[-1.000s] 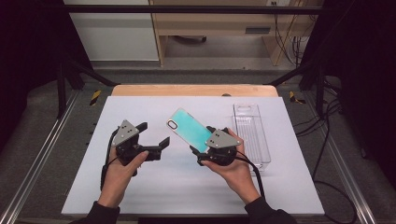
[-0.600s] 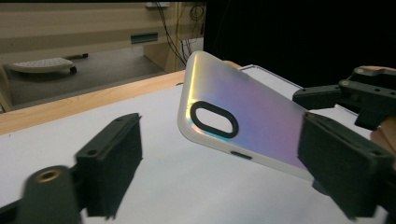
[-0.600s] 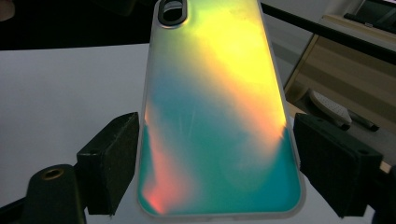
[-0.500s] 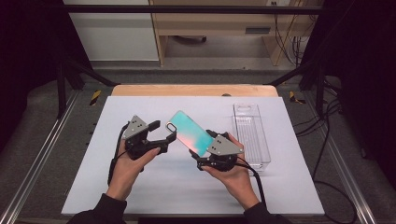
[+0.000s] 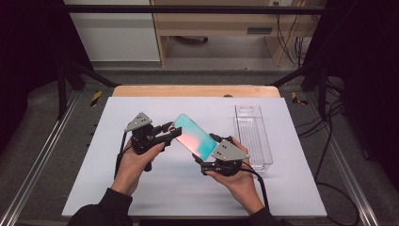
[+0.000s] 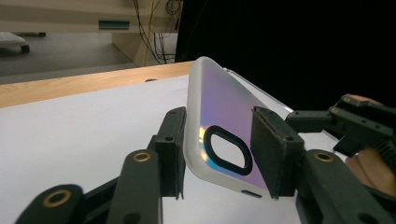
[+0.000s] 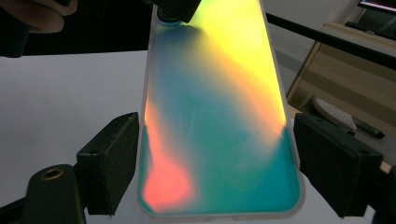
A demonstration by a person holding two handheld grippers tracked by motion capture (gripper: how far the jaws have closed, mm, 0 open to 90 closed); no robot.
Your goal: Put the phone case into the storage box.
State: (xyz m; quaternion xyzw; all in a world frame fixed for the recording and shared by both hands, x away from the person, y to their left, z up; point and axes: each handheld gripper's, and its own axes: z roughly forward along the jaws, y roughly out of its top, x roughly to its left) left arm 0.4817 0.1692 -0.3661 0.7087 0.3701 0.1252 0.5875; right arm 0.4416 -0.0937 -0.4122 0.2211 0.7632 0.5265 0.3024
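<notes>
An iridescent phone case hangs tilted above the white table sheet, held between both grippers. My right gripper is shut on its lower end, and in the right gripper view its pads sit against the long edges of the case. My left gripper has just been closing its jaws. They now stand on either side of the camera-cutout end of the case, and both pads look to rest on its edges.
A clear, long plastic tray lies on the sheet to the right of my right hand. A wooden strip runs along the far edge of the table. Black frame bars and cables stand beyond it.
My left gripper moved right from beside the case to its upper end, and its jaws narrowed around that end. The right gripper kept the case raised and hardly moved.
</notes>
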